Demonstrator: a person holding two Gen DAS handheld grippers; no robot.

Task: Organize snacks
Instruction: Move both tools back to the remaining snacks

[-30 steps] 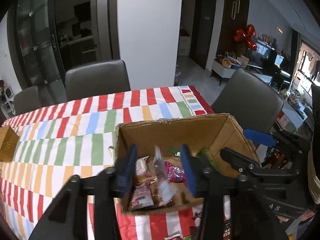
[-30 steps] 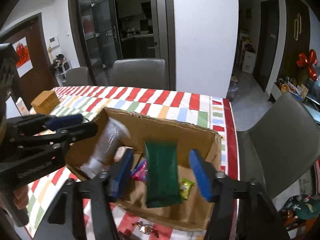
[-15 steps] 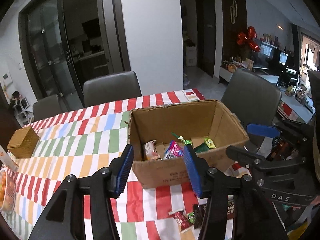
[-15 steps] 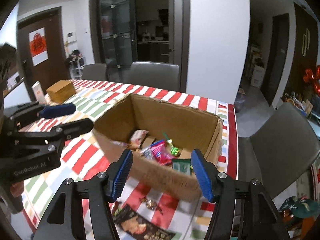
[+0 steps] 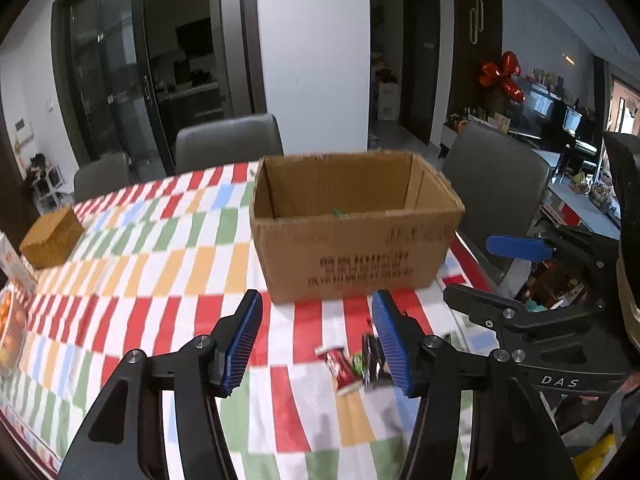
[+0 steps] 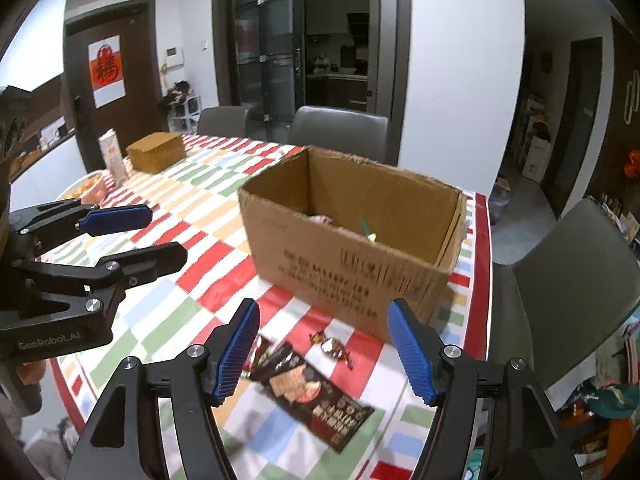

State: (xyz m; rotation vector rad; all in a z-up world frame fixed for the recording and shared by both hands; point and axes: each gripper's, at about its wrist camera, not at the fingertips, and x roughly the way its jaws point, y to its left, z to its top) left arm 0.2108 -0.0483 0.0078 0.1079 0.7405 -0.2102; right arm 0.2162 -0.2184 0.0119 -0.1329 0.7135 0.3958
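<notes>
Two claws stand apart and empty, jaws just widened: left gripper [image 5: 316, 336], right gripper [image 6: 324, 346]. Low in the right view lies a dark snack packet [image 6: 316, 394] beside a wrapped candy [image 6: 332, 347]; the cardboard box [image 6: 352, 260] sits mid-frame on the striped tablecloth [image 6: 192, 208].

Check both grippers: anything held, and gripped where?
Nothing held. Left gripper and right gripper have just been opening, jaws empty; snacks lie loose on the tablecloth.
</notes>
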